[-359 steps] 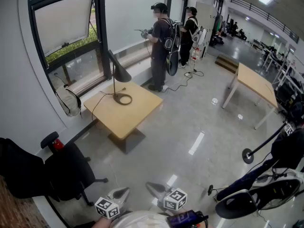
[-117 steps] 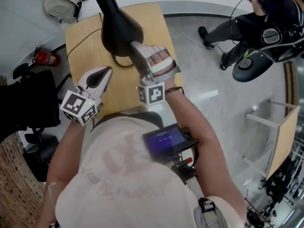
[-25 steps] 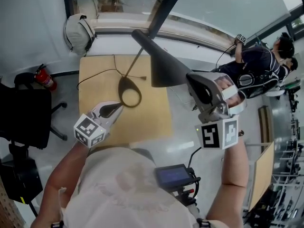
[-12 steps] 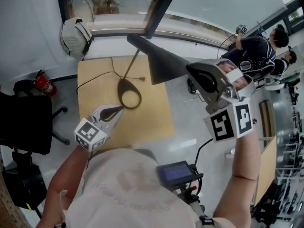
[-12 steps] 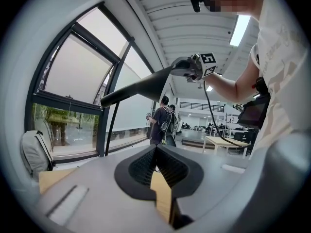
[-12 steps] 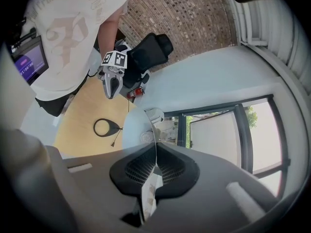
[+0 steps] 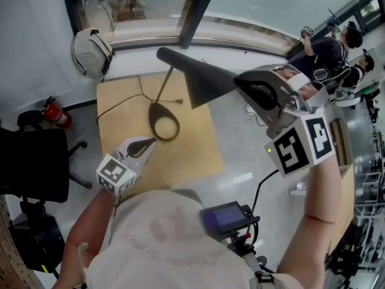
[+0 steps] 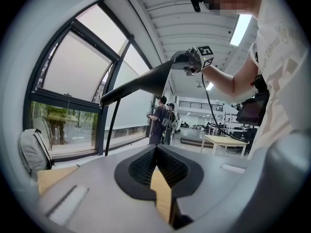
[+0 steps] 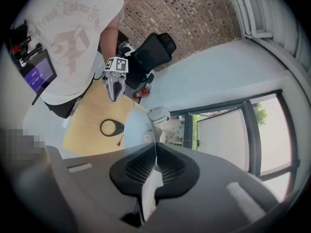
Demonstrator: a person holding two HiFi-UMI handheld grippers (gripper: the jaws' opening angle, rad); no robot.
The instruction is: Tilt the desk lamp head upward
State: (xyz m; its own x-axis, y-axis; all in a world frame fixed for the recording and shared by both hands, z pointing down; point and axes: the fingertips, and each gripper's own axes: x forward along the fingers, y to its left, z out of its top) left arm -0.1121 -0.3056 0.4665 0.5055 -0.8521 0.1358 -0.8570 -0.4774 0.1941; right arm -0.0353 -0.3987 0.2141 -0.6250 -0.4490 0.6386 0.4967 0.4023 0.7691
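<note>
The desk lamp (image 7: 186, 71) stands on the far part of the table (image 7: 192, 155), with its ring base (image 7: 163, 125) flat on the wood and its thin stem (image 7: 165, 84) leaning up toward the window. The black cone of the lamp head (image 7: 207, 82) reaches from the stem's top out to the right, past the table's right edge. The right gripper (image 7: 240, 87) is clamped on the thin rim of the cone's wide mouth, its jaws pinched nearly together with only that edge between them. In the left gripper view the cone slopes upward from its narrow end to its mouth, so the tilt looks largely made (nothing here says how far up it is meant to go). What seems left is a last bit of lift if wanted, then a clean release so the head keeps its angle. The left gripper (image 7: 150, 143) hovers over the near left part of the table, jaws together with nothing in them, apart from the lamp.

A tall glazed window wall (image 7: 198, 17) runs along the far side above a pale glossy floor (image 7: 246, 155). The square wooden table carries only the lamp and its cable (image 7: 120, 104). A black chair (image 7: 30, 161) sits to the left, a backpack (image 7: 90, 50) leans at the far left under the window, and a red fire extinguisher (image 7: 58, 117) stands between them
</note>
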